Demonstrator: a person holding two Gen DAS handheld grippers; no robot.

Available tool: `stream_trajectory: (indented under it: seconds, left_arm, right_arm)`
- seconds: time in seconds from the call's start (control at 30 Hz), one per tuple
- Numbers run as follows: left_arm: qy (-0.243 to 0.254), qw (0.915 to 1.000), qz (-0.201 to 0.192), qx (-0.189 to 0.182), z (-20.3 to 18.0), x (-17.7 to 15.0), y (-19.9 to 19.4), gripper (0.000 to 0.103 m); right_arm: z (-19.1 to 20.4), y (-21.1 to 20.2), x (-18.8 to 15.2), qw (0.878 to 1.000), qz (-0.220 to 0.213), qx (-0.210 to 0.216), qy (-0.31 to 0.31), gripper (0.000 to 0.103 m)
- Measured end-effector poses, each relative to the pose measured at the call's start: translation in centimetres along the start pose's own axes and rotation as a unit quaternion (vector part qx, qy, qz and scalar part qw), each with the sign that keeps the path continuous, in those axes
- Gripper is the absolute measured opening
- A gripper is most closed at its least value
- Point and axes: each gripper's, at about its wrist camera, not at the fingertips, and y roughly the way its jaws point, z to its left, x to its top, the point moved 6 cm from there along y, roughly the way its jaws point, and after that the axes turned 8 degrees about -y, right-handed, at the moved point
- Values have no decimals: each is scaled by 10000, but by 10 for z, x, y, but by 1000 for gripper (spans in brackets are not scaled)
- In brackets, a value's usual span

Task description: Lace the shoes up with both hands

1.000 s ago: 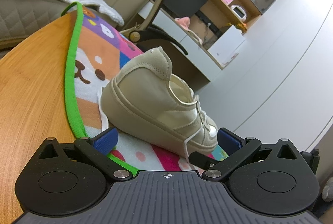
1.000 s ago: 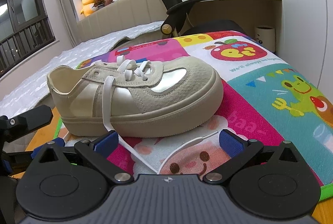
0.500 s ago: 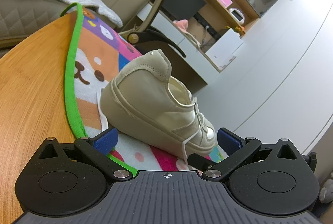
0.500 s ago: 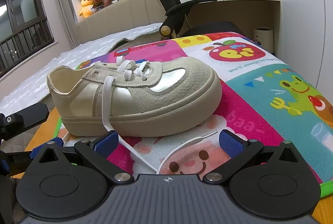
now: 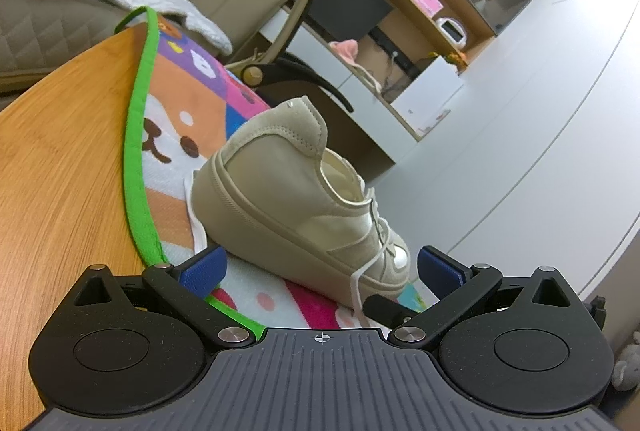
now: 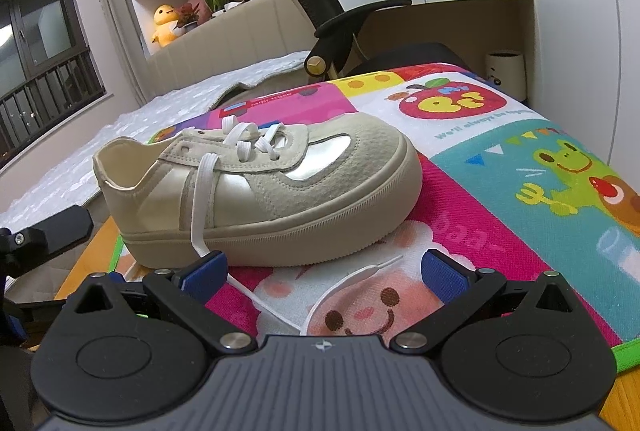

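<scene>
A beige sneaker (image 5: 288,191) sits on a colourful cartoon mat (image 5: 188,111), heel toward my left gripper (image 5: 320,265), which is open and holds nothing. In the right wrist view the same sneaker (image 6: 272,187) shows its side, partly laced with a white lace (image 6: 202,199). That lace hangs down the side and runs across the mat (image 6: 480,159), its free end (image 6: 376,267) lying between the fingers of my right gripper (image 6: 324,269). This gripper is open, just in front of the sole. A second lace end (image 5: 198,227) trails by the heel in the left wrist view.
The mat lies on a wooden table (image 5: 60,171) with a green border (image 5: 136,135). A black office chair (image 6: 332,11) stands behind the table, a bed (image 6: 120,135) to the left. The left gripper's body (image 6: 44,235) shows at the left edge of the right wrist view.
The left gripper has drawn back slightly, so the sneaker looks a little smaller and farther. The right wrist view is almost unchanged. Both grippers stay open.
</scene>
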Motion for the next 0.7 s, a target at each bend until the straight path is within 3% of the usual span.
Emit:
stream_trajectory:
  seconds: [0.7]
  left_arm:
    - [-22, 10000, -44, -17, 1, -4, -5, 103]
  right_arm:
    - [3, 1, -2, 10000, -27, -63, 4, 103]
